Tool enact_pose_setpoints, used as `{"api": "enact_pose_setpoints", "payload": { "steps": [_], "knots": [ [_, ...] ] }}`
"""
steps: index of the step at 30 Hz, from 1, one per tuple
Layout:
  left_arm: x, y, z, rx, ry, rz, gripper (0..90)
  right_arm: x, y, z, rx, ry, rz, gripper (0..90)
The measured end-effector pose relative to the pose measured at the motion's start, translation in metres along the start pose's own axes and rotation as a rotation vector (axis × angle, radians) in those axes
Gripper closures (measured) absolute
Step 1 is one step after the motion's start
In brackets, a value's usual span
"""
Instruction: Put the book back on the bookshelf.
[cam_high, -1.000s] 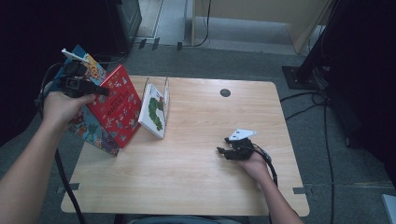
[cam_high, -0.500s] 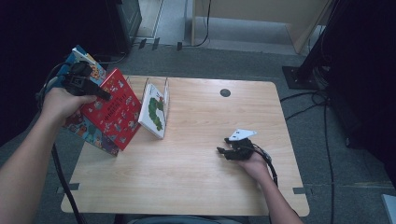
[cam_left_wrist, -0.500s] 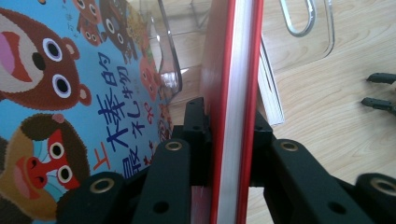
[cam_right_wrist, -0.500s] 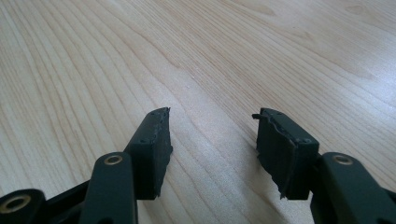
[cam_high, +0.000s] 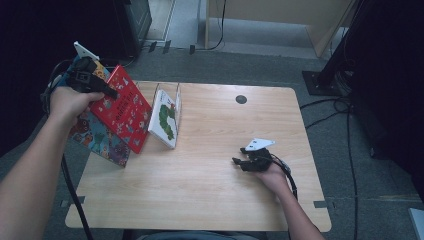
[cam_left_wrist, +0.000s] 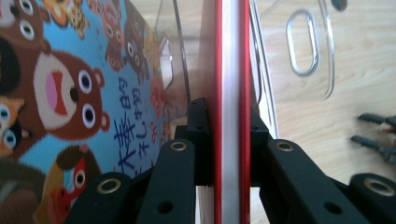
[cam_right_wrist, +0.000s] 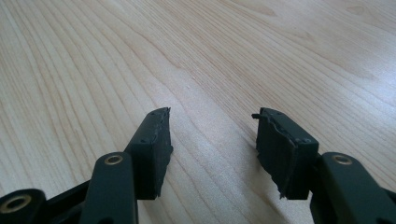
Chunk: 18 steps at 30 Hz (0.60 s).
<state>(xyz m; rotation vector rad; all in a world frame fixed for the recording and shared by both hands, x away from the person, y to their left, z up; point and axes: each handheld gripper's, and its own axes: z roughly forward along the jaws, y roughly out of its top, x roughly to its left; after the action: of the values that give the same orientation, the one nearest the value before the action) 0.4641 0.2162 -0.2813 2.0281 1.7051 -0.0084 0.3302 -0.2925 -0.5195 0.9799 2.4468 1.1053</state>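
Observation:
My left gripper (cam_high: 107, 93) is shut on the top edge of a red picture book (cam_high: 121, 108), held tilted above the table's left side. In the left gripper view the red book (cam_left_wrist: 229, 70) stands edge-on between the jaws. Behind it leans a blue book (cam_high: 97, 138) with cartoon animals (cam_left_wrist: 70, 93). A white book with a green caterpillar (cam_high: 166, 119) stands in a clear acrylic rack (cam_high: 177, 102). My right gripper (cam_high: 239, 156) rests on the table at the right, open, with nothing between its fingers (cam_right_wrist: 154, 149).
The wooden table (cam_high: 210, 200) has a round cable hole (cam_high: 241, 99) near its far edge. The clear rack's wall and slot (cam_left_wrist: 306, 46) lie just past the red book. Cables (cam_high: 350, 150) and a black stand run along the floor at the right.
My left hand has swung the red book rightward and up, toward the rack. The right gripper has stayed in place.

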Motion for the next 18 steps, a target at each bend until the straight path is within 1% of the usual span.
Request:
{"api": "enact_pose_setpoints", "payload": {
  "steps": [4, 8, 14, 18],
  "knots": [
    [0.001, 0.008, 0.004, -0.014, -0.008, -0.030, 79.9, 0.000, 0.000, 0.000, 0.000, -0.003, -0.002, 44.8],
    [-0.001, 0.014, 0.008, -0.032, -0.010, -0.044, 79.9, 0.000, 0.000, 0.000, -0.003, -0.003, -0.004, 44.8],
    [-0.002, 0.024, 0.015, -0.042, -0.003, -0.053, 79.9, 0.001, 0.000, 0.001, -0.007, -0.003, 0.000, 44.8],
    [-0.004, 0.029, 0.020, -0.049, -0.010, -0.050, 79.9, 0.002, 0.000, 0.002, -0.009, -0.008, 0.001, 44.9]
  ]
}}
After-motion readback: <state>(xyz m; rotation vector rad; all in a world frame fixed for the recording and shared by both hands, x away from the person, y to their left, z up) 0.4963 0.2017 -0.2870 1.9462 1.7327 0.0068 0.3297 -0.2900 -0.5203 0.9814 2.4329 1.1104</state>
